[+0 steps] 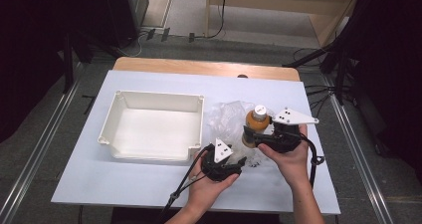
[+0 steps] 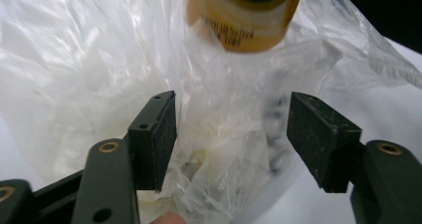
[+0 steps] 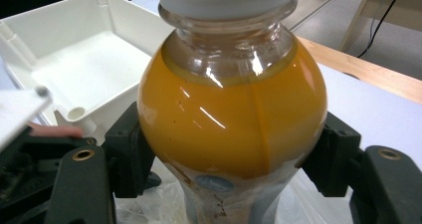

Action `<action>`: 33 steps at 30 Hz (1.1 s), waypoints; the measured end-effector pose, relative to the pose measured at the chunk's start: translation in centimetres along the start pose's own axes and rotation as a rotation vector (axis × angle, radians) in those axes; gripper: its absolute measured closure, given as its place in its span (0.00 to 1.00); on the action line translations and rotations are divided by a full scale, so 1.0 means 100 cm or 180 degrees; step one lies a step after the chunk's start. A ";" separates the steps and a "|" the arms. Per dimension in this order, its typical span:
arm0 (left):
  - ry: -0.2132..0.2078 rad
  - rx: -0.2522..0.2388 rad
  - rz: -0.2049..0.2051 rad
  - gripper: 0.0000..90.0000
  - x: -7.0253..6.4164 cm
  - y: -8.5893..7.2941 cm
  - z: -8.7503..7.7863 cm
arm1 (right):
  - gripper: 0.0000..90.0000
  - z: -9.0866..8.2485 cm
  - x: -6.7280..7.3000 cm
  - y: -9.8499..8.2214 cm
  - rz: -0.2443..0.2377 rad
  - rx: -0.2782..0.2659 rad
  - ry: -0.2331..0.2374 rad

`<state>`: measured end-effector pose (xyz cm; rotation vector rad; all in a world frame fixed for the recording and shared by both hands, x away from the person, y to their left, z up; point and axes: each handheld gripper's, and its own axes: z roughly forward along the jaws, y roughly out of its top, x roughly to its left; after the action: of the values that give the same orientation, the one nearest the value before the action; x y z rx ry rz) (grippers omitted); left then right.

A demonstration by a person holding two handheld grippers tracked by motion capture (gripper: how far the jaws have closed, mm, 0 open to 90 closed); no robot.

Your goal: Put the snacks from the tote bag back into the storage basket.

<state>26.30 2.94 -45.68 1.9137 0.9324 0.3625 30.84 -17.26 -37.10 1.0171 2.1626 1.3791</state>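
a: clear plastic bag (image 2: 99,59) sat slack between my left gripper (image 2: 231,129) pads, jaws spread. right gripper (image 3: 231,154) pinched the juice bottle (image 3: 231,114), lifted above the bag.

b: risk?

a: bag could've snagged the btl, dragged along.

- Bottle (image 1: 257,126) of orange juice, white cap, standing upright, lifted partly out of the bag.
- Clear crinkled plastic bag (image 1: 229,118), at three o'clock from the white bin.

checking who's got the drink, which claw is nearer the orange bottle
Right. The right claw is clamped on the orange bottle, lifted out of the plastic bag. The left claw stands open just below it, astride the bag.
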 end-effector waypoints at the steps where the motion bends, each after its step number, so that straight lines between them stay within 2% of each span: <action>1: -0.0018 -0.0021 -0.0004 0.38 0.000 0.002 -0.003 | 0.36 0.000 0.001 0.000 0.0002 -0.0001 0.0006; 10: -0.0126 -0.0136 0.0010 0.38 0.007 0.005 -0.027 | 0.36 0.000 0.001 0.001 -0.0001 0.0000 0.0012; 13: -0.0111 -0.0155 0.0041 0.38 0.009 0.004 -0.032 | 0.36 -0.001 0.002 0.003 -0.0008 -0.0006 0.0013; 26: -0.0238 -0.0199 0.0125 0.38 0.009 -0.012 -0.058 | 0.36 -0.003 0.005 0.014 -0.0035 -0.0022 0.0021; 33: -0.0217 -0.0196 0.0152 0.38 0.017 -0.021 -0.069 | 0.36 0.003 0.008 0.025 -0.0069 -0.0039 0.0024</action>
<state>22.42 9.07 -44.15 1.8830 0.8230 0.3480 31.40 -15.86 -34.94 0.9827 2.1616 1.3869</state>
